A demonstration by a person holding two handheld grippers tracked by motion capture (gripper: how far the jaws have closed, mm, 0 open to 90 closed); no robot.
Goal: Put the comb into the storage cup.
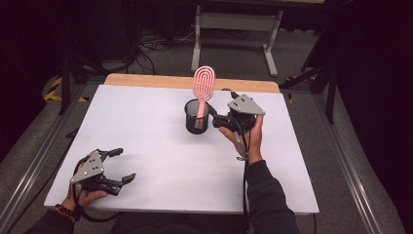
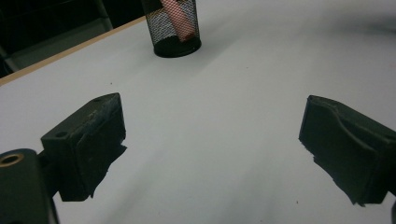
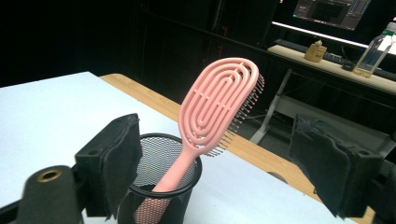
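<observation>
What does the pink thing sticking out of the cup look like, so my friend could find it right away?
Look at the white table, toward its far edge, where a black mesh cup stands just left of the right gripper. A pink hairbrush stands in it handle down, leaning, its oval head above the rim. It is the one pink thing there, with looping slots through its head.

The desk [image 1: 146, 146] has a white top with a wooden strip along its far edge, and stands on grey carpet [image 1: 234, 58] in a dark room. Beyond it stands a white-framed table [image 1: 236, 22] with cables [image 1: 156, 46] on the floor at its left. Another far table carries a bottle [image 3: 373, 51], a keyboard [image 3: 299, 45] and a lit monitor [image 3: 331, 9].
</observation>
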